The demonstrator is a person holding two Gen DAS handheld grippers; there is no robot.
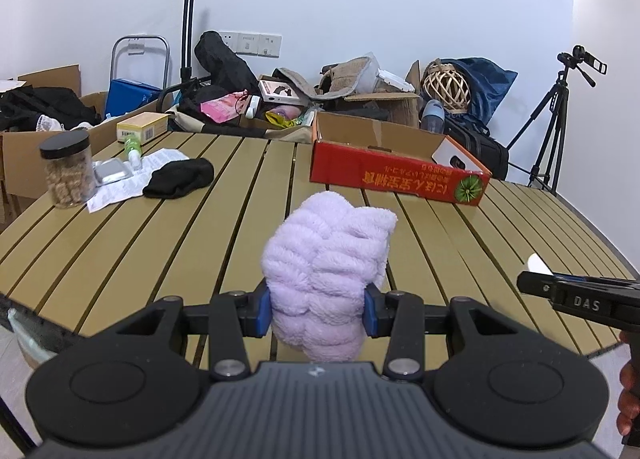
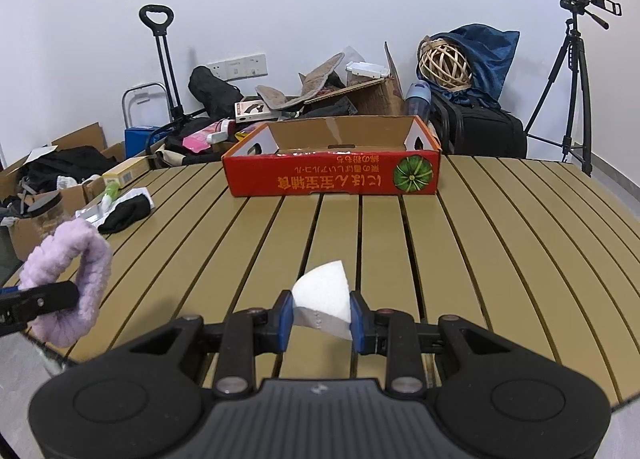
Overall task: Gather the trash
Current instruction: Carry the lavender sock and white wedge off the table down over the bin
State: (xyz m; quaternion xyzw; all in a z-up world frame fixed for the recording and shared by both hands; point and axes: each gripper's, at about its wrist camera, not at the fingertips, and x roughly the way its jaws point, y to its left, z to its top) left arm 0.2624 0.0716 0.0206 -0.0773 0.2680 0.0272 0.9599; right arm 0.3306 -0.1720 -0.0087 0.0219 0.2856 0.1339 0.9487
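My left gripper (image 1: pixel 318 313) is shut on a fluffy lilac headband (image 1: pixel 326 271) and holds it above the near edge of the slatted table (image 1: pixel 160 243). The headband also shows in the right wrist view (image 2: pixel 76 279) at the left. My right gripper (image 2: pixel 322 321) is shut on a white foam wedge (image 2: pixel 322 305) above the table's near part; it shows in the left wrist view (image 1: pixel 538 279) at the right edge. An open red cardboard box (image 2: pixel 332 175) stands at the far side of the table, its inside bare as far as I see; it also shows in the left wrist view (image 1: pixel 396 175).
At the table's left lie a black cloth (image 1: pixel 178 178), a printed paper (image 1: pixel 132 179), a silver blister pack (image 1: pixel 112 171), a green tube (image 1: pixel 133 149), a yellow box (image 1: pixel 143 126) and a jar with a black lid (image 1: pixel 68 169). Bags and boxes fill the floor behind. A tripod (image 2: pixel 576 87) stands at the right.
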